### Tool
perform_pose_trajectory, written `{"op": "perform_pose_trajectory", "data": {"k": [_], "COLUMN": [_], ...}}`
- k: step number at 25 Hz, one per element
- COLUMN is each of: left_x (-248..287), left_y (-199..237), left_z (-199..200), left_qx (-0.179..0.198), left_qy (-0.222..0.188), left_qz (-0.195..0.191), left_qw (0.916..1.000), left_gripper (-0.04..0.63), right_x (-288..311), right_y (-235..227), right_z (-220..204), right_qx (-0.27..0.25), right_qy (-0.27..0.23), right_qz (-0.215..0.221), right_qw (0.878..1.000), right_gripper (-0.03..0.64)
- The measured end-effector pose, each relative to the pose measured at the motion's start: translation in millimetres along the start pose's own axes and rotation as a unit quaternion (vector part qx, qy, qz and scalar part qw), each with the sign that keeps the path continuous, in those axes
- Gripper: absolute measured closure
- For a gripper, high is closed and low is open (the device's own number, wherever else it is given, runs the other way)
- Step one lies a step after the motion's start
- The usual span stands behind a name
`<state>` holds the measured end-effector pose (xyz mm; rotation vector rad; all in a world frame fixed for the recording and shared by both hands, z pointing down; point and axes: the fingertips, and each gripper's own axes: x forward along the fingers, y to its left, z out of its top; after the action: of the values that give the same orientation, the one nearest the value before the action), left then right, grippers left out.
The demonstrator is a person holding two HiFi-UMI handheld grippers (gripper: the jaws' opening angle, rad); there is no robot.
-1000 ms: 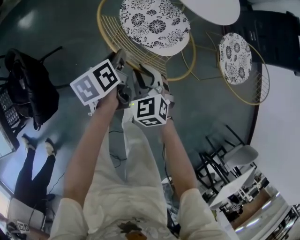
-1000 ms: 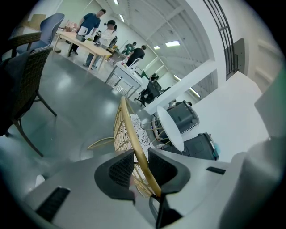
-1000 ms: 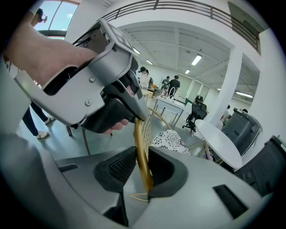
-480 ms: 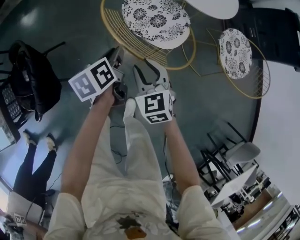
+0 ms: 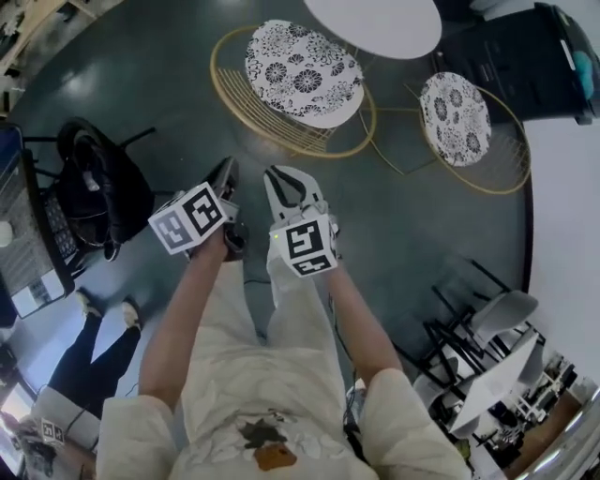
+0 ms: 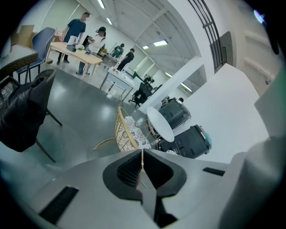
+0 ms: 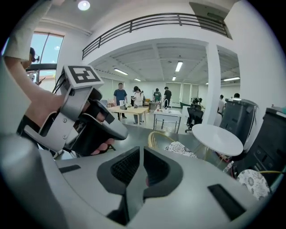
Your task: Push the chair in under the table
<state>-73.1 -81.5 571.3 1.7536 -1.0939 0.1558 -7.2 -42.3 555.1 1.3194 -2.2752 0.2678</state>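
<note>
Honestly, in the head view the chair (image 5: 302, 67) sits right at the rim of the desk (image 5: 375, 21), while the left claw (image 5: 226, 174) and right claw (image 5: 285, 180) hang well clear of it, so I'd guess another shove on that thin wire back could slip off or swing it sideways. The left gripper view shows its claw clenched on nothing, and the right gripper view shows that claw, just been closing, clenched and empty too. Versus a second ago, both claws have backed off the chair's back.
</note>
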Motion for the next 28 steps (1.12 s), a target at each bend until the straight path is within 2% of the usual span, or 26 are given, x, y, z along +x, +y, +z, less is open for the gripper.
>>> {"op": "perform_pose_trajectory", "data": {"k": [3, 5, 10, 13, 17, 24, 28], "left_x": [-27.9, -44.1, -97.1, -128.2, -168.2, -239.9, -273.5], "left_y": [-12.9, -22.3, -33.6, -38.7, -51.6, -85.0, -105.6], "left_z": [3.0, -3.1, -24.0, -31.6, -37.6, -28.0, -37.3], "left_qx": [0.023, 0.041, 0.082, 0.108, 0.124, 0.121, 0.132], "left_qy": [-0.009, -0.002, 0.002, 0.004, -0.002, -0.055, -0.066], "left_qz": [-0.003, -0.011, 0.008, 0.018, 0.02, 0.013, 0.007], "left_qw": [0.9997, 0.9991, 0.9966, 0.994, 0.9921, 0.991, 0.989], "left_gripper": [0.586, 0.586, 0.586, 0.586, 0.586, 0.586, 0.586], "right_x": [-22.1, -36.8, -70.8, -87.5, -111.5, -157.5, -188.9], "right_y": [1.5, 3.3, 21.8, 43.2, 72.7, 89.5, 106.5], "right_z": [22.4, 35.1, 56.9, 67.3, 88.5, 128.2, 138.8], "right_qx": [-0.013, -0.008, 0.024, 0.021, 0.0, 0.045, 0.052], "right_qy": [-0.019, -0.022, -0.022, -0.008, -0.014, -0.037, -0.053], "right_qz": [-0.008, -0.012, -0.021, -0.015, 0.006, 0.017, 0.019], "right_qw": [1.0, 1.0, 0.999, 1.0, 1.0, 0.998, 0.997], "right_gripper": [0.592, 0.592, 0.598, 0.598, 0.598, 0.598, 0.598]}}
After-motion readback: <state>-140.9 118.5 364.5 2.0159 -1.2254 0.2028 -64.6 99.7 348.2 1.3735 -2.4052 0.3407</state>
